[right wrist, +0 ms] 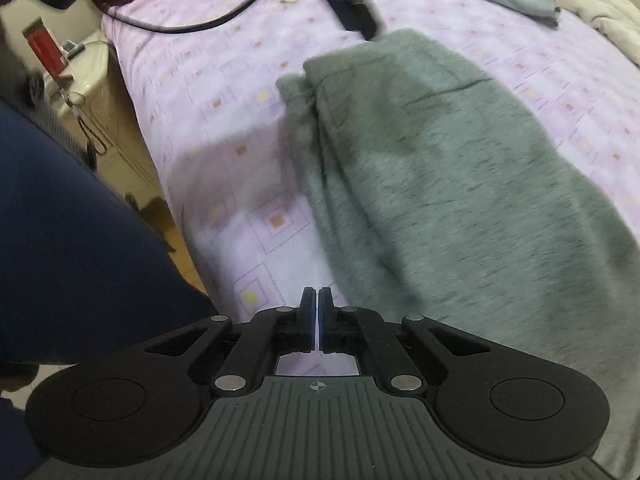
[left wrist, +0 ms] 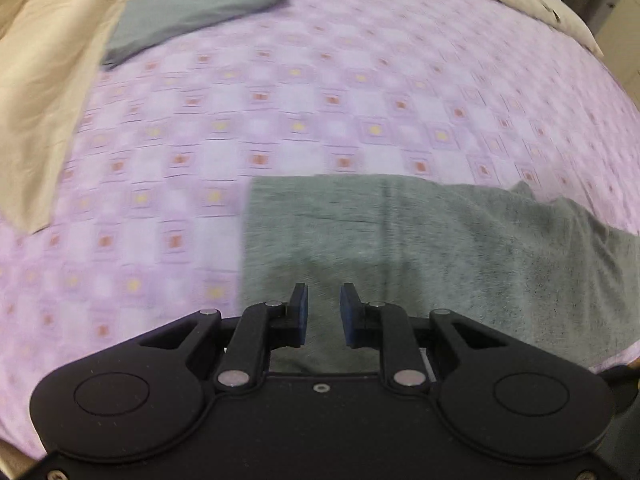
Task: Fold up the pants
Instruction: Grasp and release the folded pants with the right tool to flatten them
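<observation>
The left gripper [left wrist: 323,312] hovers parted and empty over the grey pants [left wrist: 420,248] on the lilac bedsheet [left wrist: 280,112], the right gripper [right wrist: 318,316] pinched closed on nothing beside them — a shallow grab risks lifting one layer, skewing the fold.

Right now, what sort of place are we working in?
Most likely a bedroom: the grey pants lie on a bed with a lilac patterned sheet, a cream duvet is bunched at its edge, and a bedside cabinet stands alongside.

A fuzzy grey-green pair of pants [right wrist: 440,184] lies on a lilac bedsheet [left wrist: 320,112] checked with orange and yellow squares. Upper left: a slate-grey folded cloth [left wrist: 200,8] and a cream blanket [left wrist: 44,88].
</observation>
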`<state>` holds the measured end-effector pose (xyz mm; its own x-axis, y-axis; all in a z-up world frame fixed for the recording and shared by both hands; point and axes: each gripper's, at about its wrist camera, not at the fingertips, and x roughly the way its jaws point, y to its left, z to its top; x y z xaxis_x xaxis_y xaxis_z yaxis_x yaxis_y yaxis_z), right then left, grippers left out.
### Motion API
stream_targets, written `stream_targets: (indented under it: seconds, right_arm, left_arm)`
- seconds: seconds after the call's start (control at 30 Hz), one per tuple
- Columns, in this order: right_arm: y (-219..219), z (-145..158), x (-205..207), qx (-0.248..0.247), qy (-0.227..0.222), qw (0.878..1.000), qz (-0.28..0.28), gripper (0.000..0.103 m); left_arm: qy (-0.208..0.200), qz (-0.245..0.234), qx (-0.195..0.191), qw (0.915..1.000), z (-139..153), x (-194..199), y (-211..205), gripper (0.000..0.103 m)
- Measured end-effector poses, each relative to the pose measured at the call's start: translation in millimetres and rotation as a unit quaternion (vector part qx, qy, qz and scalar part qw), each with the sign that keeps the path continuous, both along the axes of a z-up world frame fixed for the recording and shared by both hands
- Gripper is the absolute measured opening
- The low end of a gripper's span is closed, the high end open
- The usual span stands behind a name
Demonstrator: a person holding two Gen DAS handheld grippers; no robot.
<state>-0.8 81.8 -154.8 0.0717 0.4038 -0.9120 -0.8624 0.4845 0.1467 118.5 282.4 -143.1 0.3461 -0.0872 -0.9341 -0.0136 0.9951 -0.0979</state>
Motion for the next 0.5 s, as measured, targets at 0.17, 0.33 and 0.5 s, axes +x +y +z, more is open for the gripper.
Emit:
stream_targets:
  seconds: [0.17,0.33,0.5]
  right_arm:
    - [-13.4,40.2,-9.4,0.018,-0.177,0.979,-0.102,0.005]
    - [0.3,41.8,-8.4,-0.051,-0.308,0.938,-0.149,0.012]
    - [17.5,26.6,-11.2,-0.058,-0.225,0.973,-0.004,0.012]
  left_arm:
    - [0.026,-0.003,-0.019,0.9995,-10.2,11.8,-11.4,0.028]
    - [0.035,-0.013,-0.012,0.9992,-14.8,12.9,-11.0,0.028]
    - [0.038,0.003,-0.011,0.9992,-12.5,12.8,0.4,0.028]
